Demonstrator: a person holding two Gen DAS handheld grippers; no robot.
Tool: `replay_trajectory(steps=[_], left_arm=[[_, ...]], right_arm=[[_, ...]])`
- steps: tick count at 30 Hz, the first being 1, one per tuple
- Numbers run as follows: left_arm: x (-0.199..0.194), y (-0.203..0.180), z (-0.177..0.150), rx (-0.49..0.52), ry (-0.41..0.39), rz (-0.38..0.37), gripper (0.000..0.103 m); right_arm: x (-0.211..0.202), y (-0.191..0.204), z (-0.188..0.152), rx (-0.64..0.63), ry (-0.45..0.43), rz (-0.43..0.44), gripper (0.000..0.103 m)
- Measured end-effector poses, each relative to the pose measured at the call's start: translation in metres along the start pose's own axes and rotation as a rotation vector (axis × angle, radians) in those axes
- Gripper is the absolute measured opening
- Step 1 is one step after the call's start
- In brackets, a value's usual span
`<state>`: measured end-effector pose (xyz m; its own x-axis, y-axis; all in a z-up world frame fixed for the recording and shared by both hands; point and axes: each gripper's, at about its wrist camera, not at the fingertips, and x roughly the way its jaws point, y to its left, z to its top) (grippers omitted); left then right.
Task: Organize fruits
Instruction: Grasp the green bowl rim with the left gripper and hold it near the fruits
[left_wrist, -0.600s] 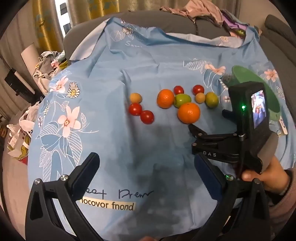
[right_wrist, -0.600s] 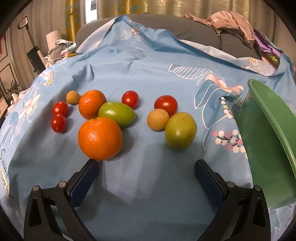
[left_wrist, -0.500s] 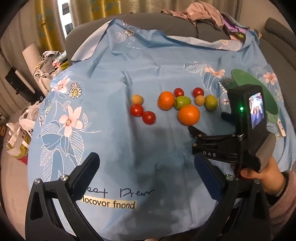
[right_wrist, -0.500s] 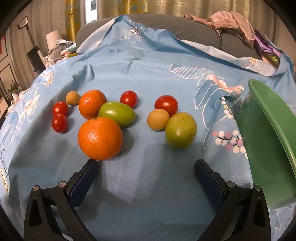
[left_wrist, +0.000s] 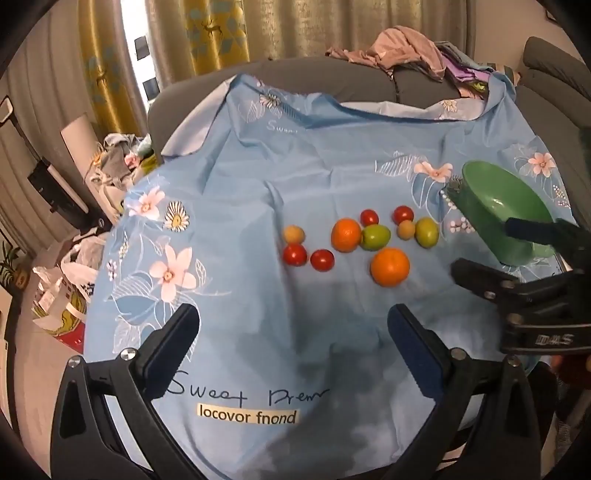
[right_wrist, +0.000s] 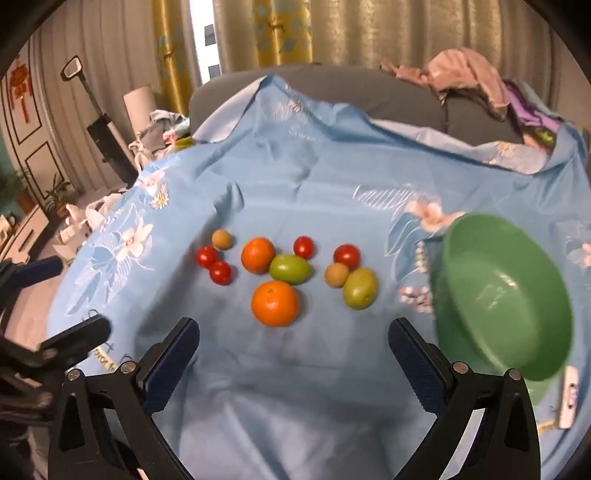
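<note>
Several fruits lie loose on the blue flowered cloth (left_wrist: 229, 192): a near orange (right_wrist: 274, 303), a far orange (right_wrist: 258, 254), two green fruits (right_wrist: 289, 268) (right_wrist: 359, 288), small red tomatoes (right_wrist: 220, 272) and small tan fruits (right_wrist: 336, 274). A green bowl (right_wrist: 517, 266) stands tilted at the right. My left gripper (left_wrist: 293, 334) is open and empty, well short of the fruits. My right gripper (right_wrist: 293, 341) is open and empty, just short of the near orange (left_wrist: 390, 266). The right gripper (left_wrist: 495, 258) also shows at the right edge of the left wrist view.
A grey sofa (left_wrist: 332, 79) with a heap of clothes (left_wrist: 406, 51) lies behind the cloth. Bags and clutter (left_wrist: 62, 284) sit on the floor at the left. A small white object (right_wrist: 569, 397) lies by the bowl's near side.
Both grippers have pulled back and up from the fruits, so the fruits look smaller and farther. The right gripper has shifted to the right in the left wrist view. Both stay open.
</note>
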<state>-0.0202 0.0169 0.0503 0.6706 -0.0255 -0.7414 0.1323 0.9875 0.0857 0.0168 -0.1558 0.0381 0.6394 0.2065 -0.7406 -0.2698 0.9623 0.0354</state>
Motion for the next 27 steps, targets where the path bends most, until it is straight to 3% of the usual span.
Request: replay_trajectory(steps=[11,27], left_arm=[[-0.003,-0.008,0.006,0.012,-0.025,0.009,0.102],[-0.004,-0.023,0.008,0.033,-0.011,-0.012,0.102]], right_arm=[[-0.034,-0.004,-0.006,0.030,-0.026,-0.009,0.103],[-0.038,-0.010,-0.008,0.052,-0.038,0.012,0.103]])
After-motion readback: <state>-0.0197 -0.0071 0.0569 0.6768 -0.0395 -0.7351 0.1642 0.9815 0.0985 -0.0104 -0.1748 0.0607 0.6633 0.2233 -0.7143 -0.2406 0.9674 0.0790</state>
